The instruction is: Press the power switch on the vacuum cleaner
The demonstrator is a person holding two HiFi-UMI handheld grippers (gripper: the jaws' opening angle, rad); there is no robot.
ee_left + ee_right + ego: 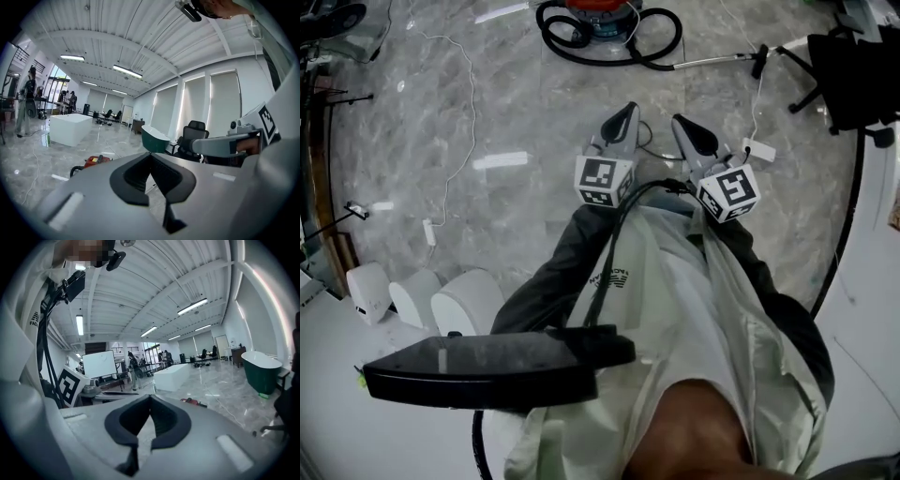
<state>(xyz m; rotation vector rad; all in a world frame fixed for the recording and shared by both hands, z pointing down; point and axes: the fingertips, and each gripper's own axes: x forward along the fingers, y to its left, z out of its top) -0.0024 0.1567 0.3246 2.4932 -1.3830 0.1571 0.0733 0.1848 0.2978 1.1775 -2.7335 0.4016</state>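
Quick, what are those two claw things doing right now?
Left gripper: closed, holding nothing.
Right gripper: closed, holding nothing.

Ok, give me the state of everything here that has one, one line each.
left claw, shut, nothing in it
right claw, shut, nothing in it
vacuum cleaner, upright on the floor, apart from both claws; switch position cannot be told
hose, looped on the floor round the vacuum cleaner
office chair, standing on its wheels
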